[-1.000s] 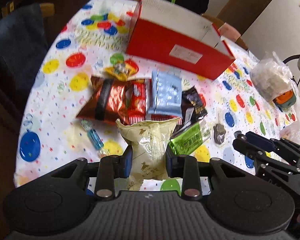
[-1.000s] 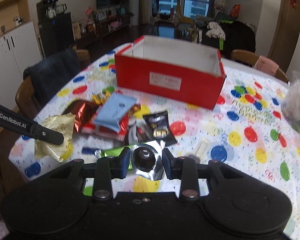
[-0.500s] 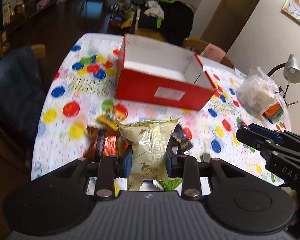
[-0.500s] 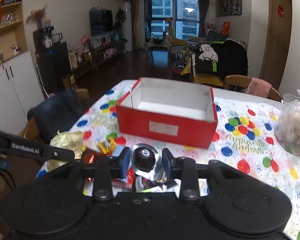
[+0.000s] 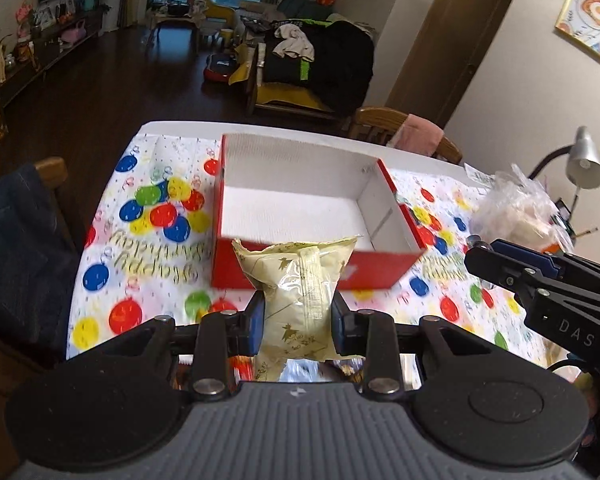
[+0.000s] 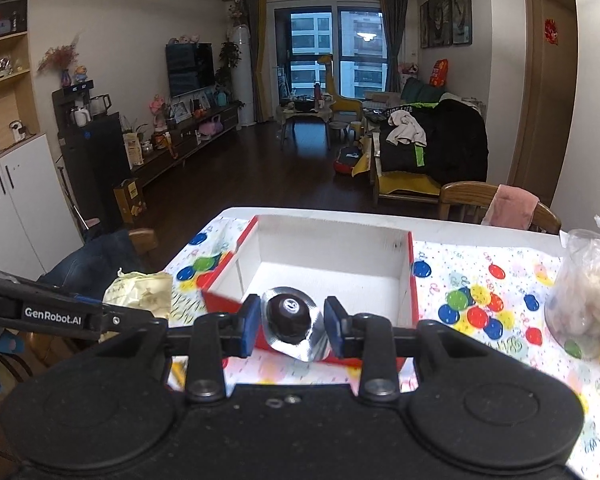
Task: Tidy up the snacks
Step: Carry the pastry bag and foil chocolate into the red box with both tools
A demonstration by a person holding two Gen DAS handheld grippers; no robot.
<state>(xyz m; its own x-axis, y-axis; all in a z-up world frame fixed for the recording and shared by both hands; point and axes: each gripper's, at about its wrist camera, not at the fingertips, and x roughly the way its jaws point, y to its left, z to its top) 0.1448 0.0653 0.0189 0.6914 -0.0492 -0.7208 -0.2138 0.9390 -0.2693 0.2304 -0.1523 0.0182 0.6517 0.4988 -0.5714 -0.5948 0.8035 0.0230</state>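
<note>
Pointing steeply downward over the near edge of the red box (image 5: 260, 272), the left hand-held gripper (image 5: 298, 322) had its blue pads pressed against both sides of a pale yellow snack packet (image 5: 300, 292), which stood upright between them with its crimped top edge overlapping the box's front wall; the jaws stood only as far apart as the packet's width. To its right, the right hand-held gripper (image 6: 292, 326) was tilted less sharply downward and had its jaws closed on a silver foil-wrapped snack with a dark round centre (image 6: 290, 314), the foil's edges caught between the pads. Both were raised above the tabletop (image 5: 148, 264), which was covered with a cloth printed with coloured balloons. The box sat open in the middle of the tabletop, its white interior visible in both views and nothing seen lying in it. A clear plastic bag (image 6: 588, 292) of pale contents rested near the tabletop's right side, well apart from the box. In the right wrist view the left hand-held gripper's black arm crossed the lower left, the yellow packet showing beyond it
</note>
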